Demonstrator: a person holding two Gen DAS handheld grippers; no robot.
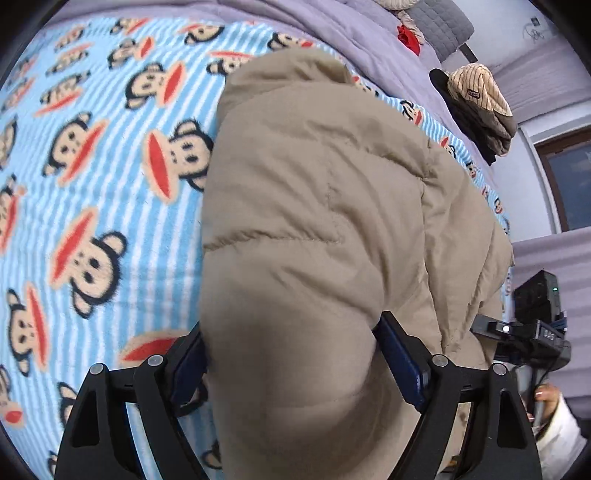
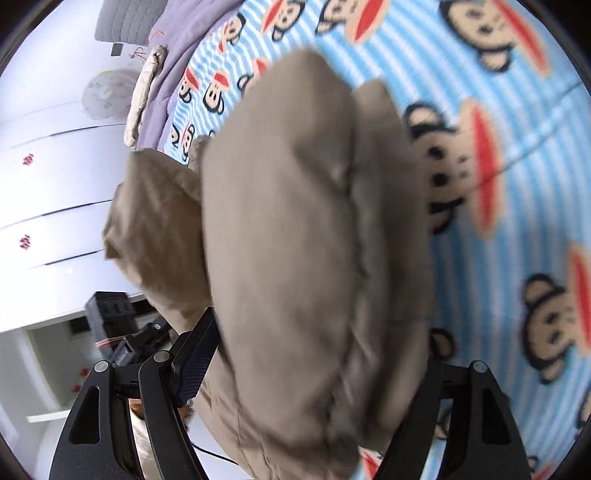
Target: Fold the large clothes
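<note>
A large tan padded jacket (image 1: 332,206) hangs above a bed, held up at two places. My left gripper (image 1: 291,354) is shut on a thick bulge of the jacket, its blue-padded fingers (image 1: 402,365) pressing either side. My right gripper (image 2: 314,365) is shut on another thick fold of the jacket (image 2: 295,240); its left finger (image 2: 195,358) shows, the right finger is hidden by fabric. The right gripper also shows at the right edge of the left wrist view (image 1: 517,332). The left gripper also shows in the right wrist view (image 2: 125,339).
A blue striped blanket with monkey faces (image 1: 92,184) covers the bed (image 2: 498,184). A lilac quilt (image 1: 351,33) lies at the far side. A stack of folded clothes topped by a striped cap (image 1: 480,103) sits on it. White drawers (image 2: 48,192) stand beside the bed.
</note>
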